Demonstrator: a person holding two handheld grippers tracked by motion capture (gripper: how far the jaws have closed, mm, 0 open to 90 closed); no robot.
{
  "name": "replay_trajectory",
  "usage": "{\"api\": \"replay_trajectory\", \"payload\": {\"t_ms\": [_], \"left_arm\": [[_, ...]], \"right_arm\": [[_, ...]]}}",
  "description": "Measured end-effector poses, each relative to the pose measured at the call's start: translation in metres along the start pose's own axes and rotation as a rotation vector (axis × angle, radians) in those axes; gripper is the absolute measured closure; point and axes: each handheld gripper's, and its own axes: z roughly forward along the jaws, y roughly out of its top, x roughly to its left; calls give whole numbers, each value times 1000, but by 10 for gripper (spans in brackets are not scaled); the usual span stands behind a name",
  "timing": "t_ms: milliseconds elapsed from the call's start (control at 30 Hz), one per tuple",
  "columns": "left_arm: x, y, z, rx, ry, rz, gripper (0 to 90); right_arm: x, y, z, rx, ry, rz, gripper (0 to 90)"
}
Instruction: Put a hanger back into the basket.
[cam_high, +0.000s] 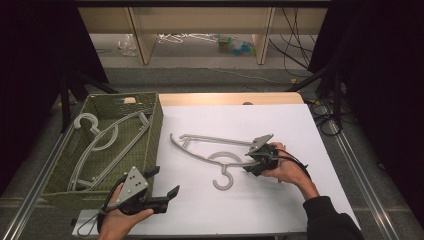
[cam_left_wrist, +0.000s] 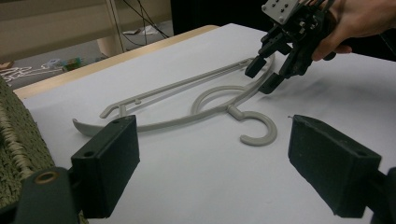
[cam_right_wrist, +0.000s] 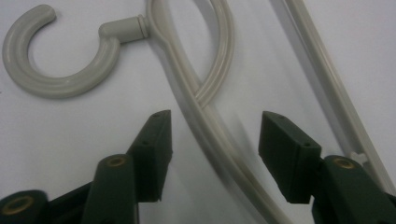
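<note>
your right gripper sits at the right end of the grey clothes hanger that lies flat on the white worktop, its hook turned toward you. in the right gripper view the hanger's curved shoulder arm runs lengthwise up between the jaws, which stand part open and straddle it without pressing on it. so the close should pinch across that arm, not along it. your left gripper waits well apart near the green basket, jaws wide open and empty. the right hand is plainly the nearer one.
</note>
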Motion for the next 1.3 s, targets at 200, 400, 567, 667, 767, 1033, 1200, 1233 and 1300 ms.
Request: {"api": "replay_trajectory", "payload": {"t_ms": [200, 400, 567, 667, 767, 1033, 1200, 1233, 1300], "left_arm": [[0, 0, 2, -6, -5, -1, 164], [-8, -2, 8, 18, -24, 31, 167], [-7, -2, 6, 28, -20, 30, 169], [-5, -2, 5, 22, -26, 28, 171], [-6, -2, 6, 29, -24, 17, 171], [-10, -1, 11, 48, -51, 30, 175], [-13, 2, 18, 74, -80, 65, 200], [-13, 5, 21, 78, -79, 113, 211], [-16, 8, 26, 107, -79, 135, 226]], "right_arm": [[-4, 5, 7, 30, 58, -18, 580], [-5, 7, 6, 64, 122, -25, 700], [3, 14, 3, 135, 142, -126, 759], [6, 13, 2, 143, 164, -155, 770], [5, 13, 3, 149, 171, -137, 759], [9, 15, 4, 162, 153, -179, 777], [15, 19, 1, 167, 167, -309, 813], [16, 19, 0, 161, 188, -316, 813], [17, 21, -6, 141, 206, -338, 816]]}}
